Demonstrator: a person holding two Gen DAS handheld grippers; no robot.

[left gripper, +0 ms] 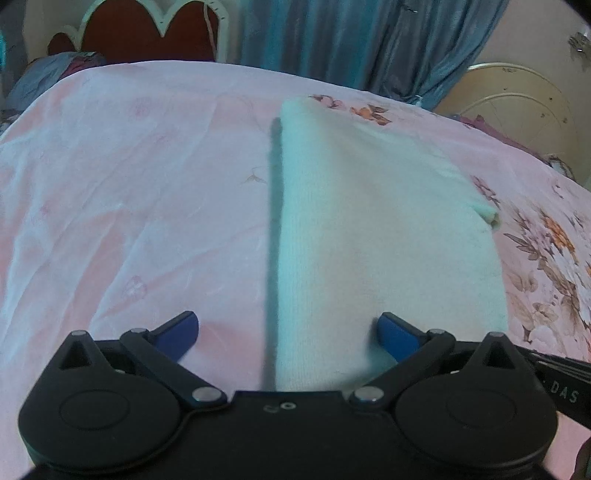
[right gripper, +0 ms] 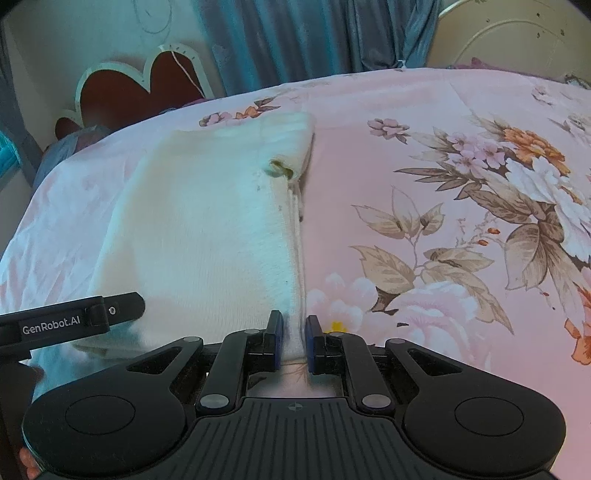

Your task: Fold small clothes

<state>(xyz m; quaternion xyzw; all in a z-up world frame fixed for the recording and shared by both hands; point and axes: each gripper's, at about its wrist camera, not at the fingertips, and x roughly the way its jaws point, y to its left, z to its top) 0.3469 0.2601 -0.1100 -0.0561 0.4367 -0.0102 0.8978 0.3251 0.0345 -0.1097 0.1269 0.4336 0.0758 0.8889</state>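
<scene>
A small white knitted garment (left gripper: 369,229) lies folded lengthwise on the pink bed sheet (left gripper: 129,184); it also shows in the right wrist view (right gripper: 207,229). My left gripper (left gripper: 288,332) is open, its blue fingers spread over the garment's near left edge, holding nothing. My right gripper (right gripper: 294,332) is shut on the garment's near right corner, with white fabric pinched between its blue pads. A rolled sleeve or cuff (right gripper: 282,168) sticks out at the garment's right side.
The sheet has a large flower print (right gripper: 498,206) to the right of the garment. A red headboard (left gripper: 144,33) and blue curtains (left gripper: 351,40) stand beyond the bed. The left gripper's body (right gripper: 70,317) shows at the left of the right wrist view.
</scene>
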